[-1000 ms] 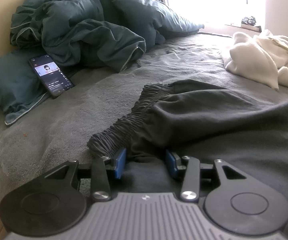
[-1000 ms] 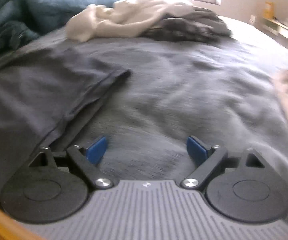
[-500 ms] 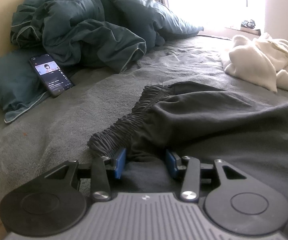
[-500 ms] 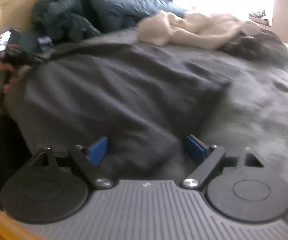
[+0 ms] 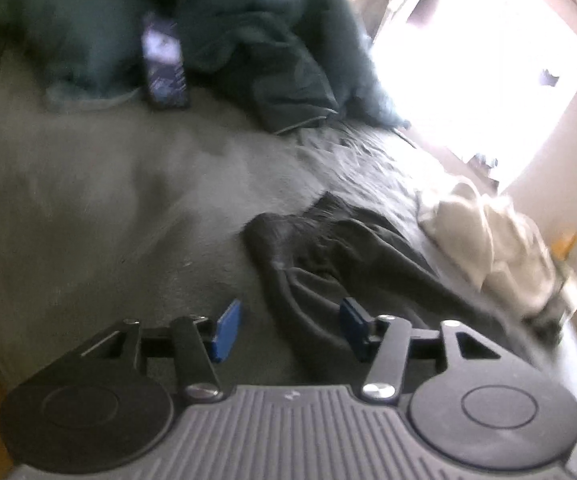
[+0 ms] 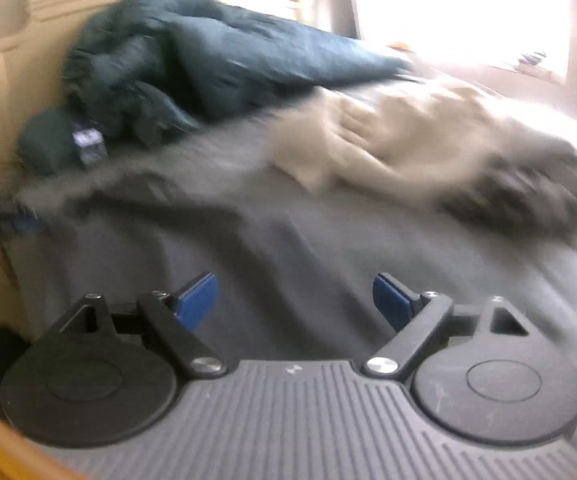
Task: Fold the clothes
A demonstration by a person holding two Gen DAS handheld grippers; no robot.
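Observation:
Dark grey trousers (image 5: 340, 248) lie crumpled on the grey bed; their cloth runs between the fingers of my left gripper (image 5: 290, 326), whose blue pads stand apart and open. In the right wrist view the same dark trousers (image 6: 288, 252) spread flat across the bed, under my right gripper (image 6: 294, 300), which is wide open and empty above the cloth. Both views are blurred.
A teal duvet (image 5: 256, 40) and pillow (image 5: 60, 32) are heaped at the headboard, with a phone (image 5: 164, 68) lying against them. A cream garment (image 5: 484, 240) and a dark fuzzy one (image 6: 520, 192) lie further along the bed. A bright window (image 5: 476, 60) is behind.
My left gripper has opened wider, let the waistband go and swung left and up. My right gripper has kept sweeping left over the trousers, still open.

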